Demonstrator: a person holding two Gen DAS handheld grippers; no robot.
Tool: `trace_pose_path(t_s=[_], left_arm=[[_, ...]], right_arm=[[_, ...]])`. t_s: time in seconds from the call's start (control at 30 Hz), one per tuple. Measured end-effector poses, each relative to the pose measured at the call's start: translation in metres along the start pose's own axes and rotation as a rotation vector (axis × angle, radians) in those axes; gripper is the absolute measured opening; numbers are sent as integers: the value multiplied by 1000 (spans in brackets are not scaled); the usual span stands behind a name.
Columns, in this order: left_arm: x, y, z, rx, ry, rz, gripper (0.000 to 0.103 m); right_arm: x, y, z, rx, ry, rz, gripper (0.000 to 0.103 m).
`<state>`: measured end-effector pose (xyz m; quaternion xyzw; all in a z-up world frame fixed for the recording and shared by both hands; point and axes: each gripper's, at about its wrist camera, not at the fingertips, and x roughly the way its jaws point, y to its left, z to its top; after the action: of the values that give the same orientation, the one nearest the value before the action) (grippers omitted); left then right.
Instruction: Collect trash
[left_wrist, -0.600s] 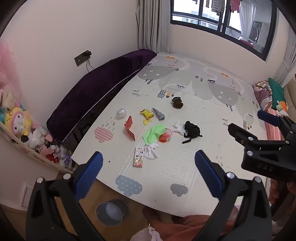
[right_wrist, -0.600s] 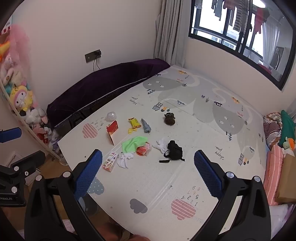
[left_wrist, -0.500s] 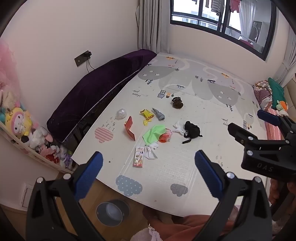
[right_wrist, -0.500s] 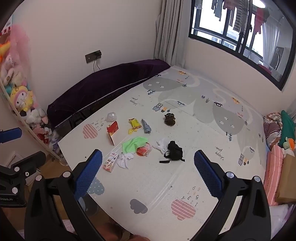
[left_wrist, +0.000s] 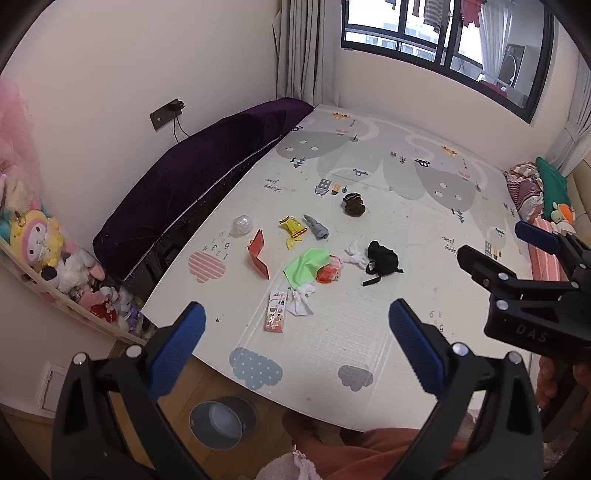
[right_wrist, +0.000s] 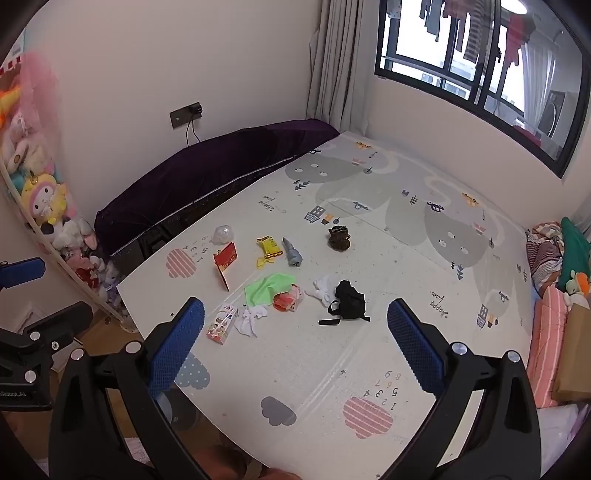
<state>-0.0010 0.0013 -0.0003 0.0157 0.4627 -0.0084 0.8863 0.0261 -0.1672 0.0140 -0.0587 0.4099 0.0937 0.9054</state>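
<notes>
Litter lies scattered mid-mat: a red envelope (left_wrist: 259, 252), a yellow wrapper (left_wrist: 292, 229), a green cloth (left_wrist: 306, 264), an orange wrapper (left_wrist: 328, 271), white tissues (left_wrist: 301, 301), a snack packet (left_wrist: 276, 311), a clear plastic ball (left_wrist: 242, 225), a black pouch (left_wrist: 382, 258). A small grey bin (left_wrist: 218, 421) stands on the wood floor below. My left gripper (left_wrist: 295, 343) hangs open and empty well above the mat. In the right wrist view the same litter shows, with the red envelope (right_wrist: 226, 260) and black pouch (right_wrist: 349, 302); my right gripper (right_wrist: 295, 341) is open and empty too.
The play mat (left_wrist: 369, 332) fills the floor up to the window wall. A purple covered bolster (left_wrist: 192, 184) lines the left wall, plush toys (left_wrist: 44, 243) crowd a rack at far left, and bedding (right_wrist: 550, 258) is piled on the right. A person's leg (left_wrist: 369, 446) shows at the bottom.
</notes>
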Motion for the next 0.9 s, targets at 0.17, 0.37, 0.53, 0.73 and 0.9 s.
trace_pose_path(t_s=[0.17,0.37,0.53,0.73,0.9], left_arm=[[-2,-2,1,1,-1,0,99],[-2,0,4,0,3,3,99],[-2,0,4,-1,3,3,99],[-3,0,4,-3,0,6,99],[-3,0,5,-6,5,6,99]], right_arm=[[1,0,-2,2,-3,1,97],[-3,0,0,9,-5,1,97],[-3,1,-1,8,-10,-4,97],[-4,1,-1,8,-11,-4,97],[-4,-1,-2,8,-13,-3,97]])
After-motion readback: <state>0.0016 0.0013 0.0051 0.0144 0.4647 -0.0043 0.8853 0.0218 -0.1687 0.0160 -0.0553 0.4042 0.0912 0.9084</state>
